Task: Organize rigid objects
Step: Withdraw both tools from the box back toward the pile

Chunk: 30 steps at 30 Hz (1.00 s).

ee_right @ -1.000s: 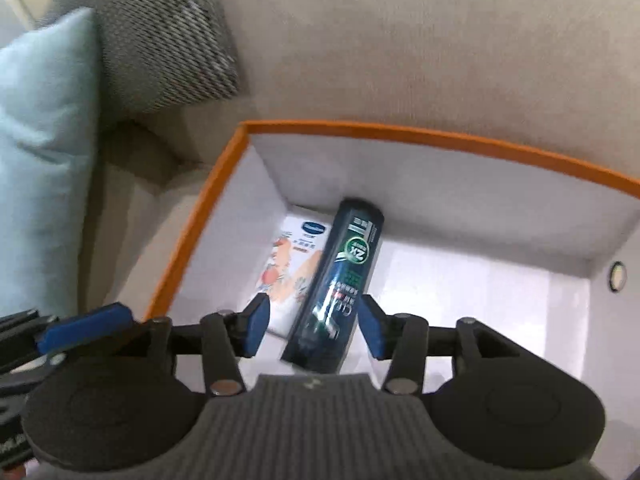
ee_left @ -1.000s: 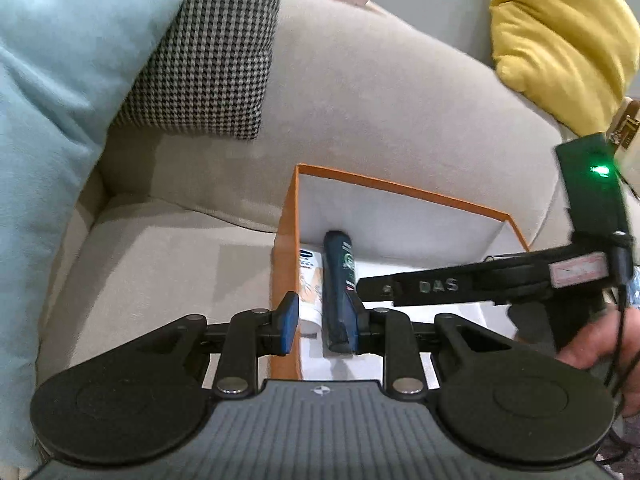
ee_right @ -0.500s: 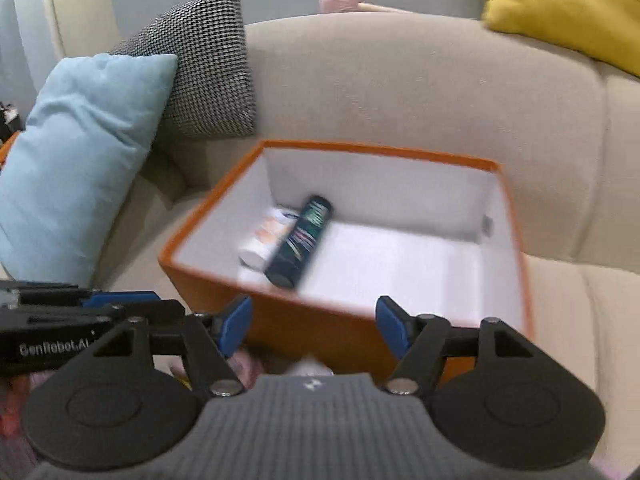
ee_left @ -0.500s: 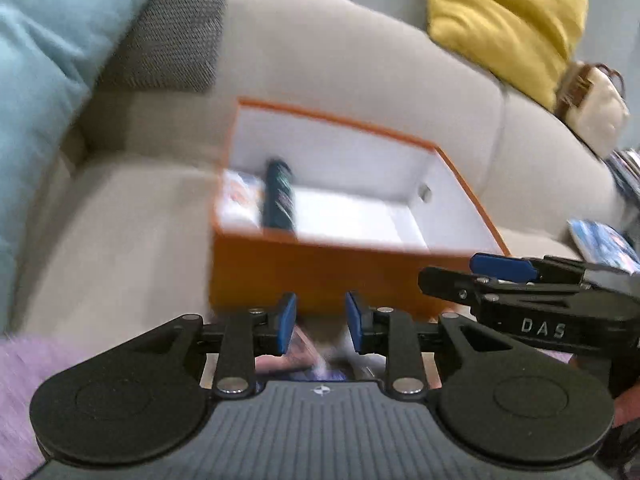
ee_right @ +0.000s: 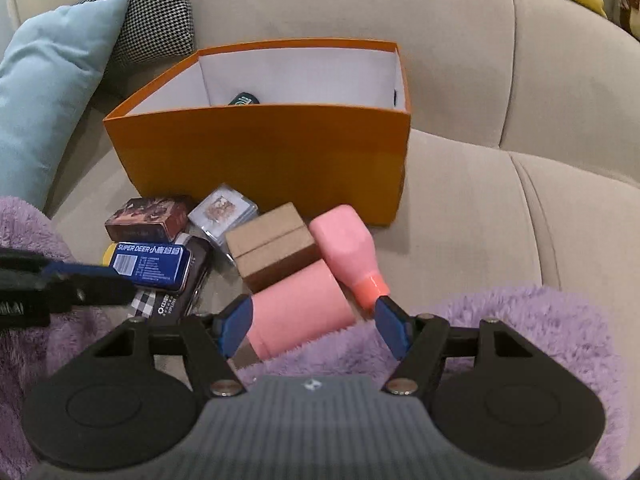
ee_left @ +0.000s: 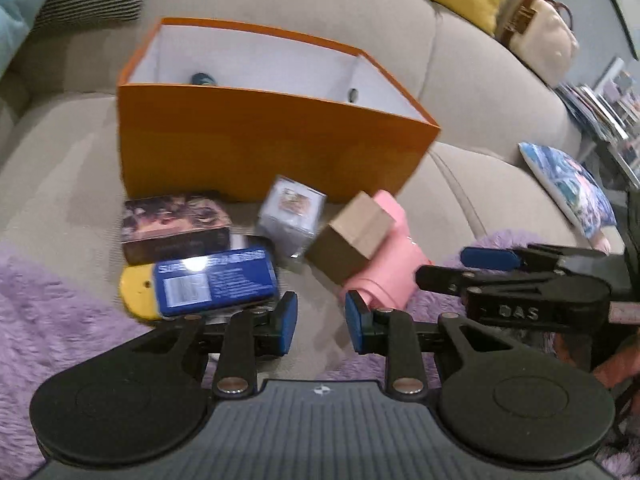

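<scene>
The right gripper [ee_right: 314,326] stands wide and empty; its jaws opened further over the last second, though not within the last half of it, and the dark can they framed then now lies in the orange box [ee_right: 260,148], only its top [ee_right: 244,99] showing over the front wall. The gripper has since drawn back out of the box and now hangs low over the pile in front of it, with the end of a pink cylinder [ee_right: 300,312] between its blue pads, neither pad pressing on it as far as I can tell. A pink bottle [ee_right: 348,248] with a coral cap lies just beside that, and a brown carton [ee_right: 272,246] rests against both. The left gripper [ee_left: 321,326] is narrow, open only a little, with nothing between its pads; it too has pulled back from the box and now points at bare cushion just right of a blue tin [ee_left: 216,280]. Behind the tin sit a dark printed box [ee_left: 176,226] and a clear case [ee_left: 292,212], with a yellow piece [ee_left: 136,296] poking out under the tin. So one item looks stowed and both tools are free for the next pick; the pink cylinder seems the likely target for the right, the tin for the left. Much of the pile remains outside the box.
</scene>
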Motion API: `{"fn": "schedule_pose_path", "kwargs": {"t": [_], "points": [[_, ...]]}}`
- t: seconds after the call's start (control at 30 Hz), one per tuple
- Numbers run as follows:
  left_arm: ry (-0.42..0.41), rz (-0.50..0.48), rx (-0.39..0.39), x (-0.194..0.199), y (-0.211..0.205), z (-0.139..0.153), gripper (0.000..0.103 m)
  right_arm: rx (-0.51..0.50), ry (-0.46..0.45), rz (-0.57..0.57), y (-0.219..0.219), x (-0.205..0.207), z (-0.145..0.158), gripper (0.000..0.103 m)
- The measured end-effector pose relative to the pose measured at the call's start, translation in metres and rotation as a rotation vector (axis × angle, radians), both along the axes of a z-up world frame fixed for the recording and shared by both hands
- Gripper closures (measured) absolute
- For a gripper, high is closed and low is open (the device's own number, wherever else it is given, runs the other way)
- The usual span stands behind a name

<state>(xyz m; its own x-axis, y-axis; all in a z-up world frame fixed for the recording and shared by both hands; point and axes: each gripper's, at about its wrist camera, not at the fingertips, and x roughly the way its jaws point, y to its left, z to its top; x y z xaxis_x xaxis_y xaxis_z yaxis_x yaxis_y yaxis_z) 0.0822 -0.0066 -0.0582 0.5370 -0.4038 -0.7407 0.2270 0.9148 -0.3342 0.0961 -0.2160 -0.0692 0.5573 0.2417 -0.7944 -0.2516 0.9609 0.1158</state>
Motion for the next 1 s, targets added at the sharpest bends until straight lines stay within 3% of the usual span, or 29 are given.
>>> {"fn": "schedule_pose_path", "kwargs": {"t": [0.13, 0.27, 0.4, 0.57, 0.63, 0.83, 1.0], "points": [[-0.026, -0.053, -0.006, -0.001, -0.01, -0.002, 0.072, 0.018, 0.046, 0.003, 0.0, 0.003, -0.008, 0.034], [0.001, -0.056, -0.002, -0.001, -0.013, -0.01, 0.072, -0.011, 0.059, 0.038, 0.008, 0.004, -0.011, 0.033], [0.034, -0.03, -0.022, 0.001, -0.006, -0.016, 0.072, -0.131, 0.05, 0.118, 0.031, 0.003, -0.019, 0.026], [0.047, -0.025, -0.036, 0.003, -0.005, -0.018, 0.072, -0.301, 0.06, 0.195, 0.055, 0.004, -0.036, 0.027], [0.049, -0.024, -0.044, 0.003, -0.003, -0.018, 0.072, -0.312, 0.074, 0.181, 0.055, 0.009, -0.041, 0.033], [0.038, -0.016, -0.069, -0.001, 0.0, -0.017, 0.072, -0.148, 0.11, 0.113, 0.029, 0.015, -0.031, 0.06], [0.024, -0.028, -0.069, -0.004, -0.001, -0.015, 0.072, -0.009, 0.099, 0.082, 0.011, 0.006, -0.019, 0.091]]}}
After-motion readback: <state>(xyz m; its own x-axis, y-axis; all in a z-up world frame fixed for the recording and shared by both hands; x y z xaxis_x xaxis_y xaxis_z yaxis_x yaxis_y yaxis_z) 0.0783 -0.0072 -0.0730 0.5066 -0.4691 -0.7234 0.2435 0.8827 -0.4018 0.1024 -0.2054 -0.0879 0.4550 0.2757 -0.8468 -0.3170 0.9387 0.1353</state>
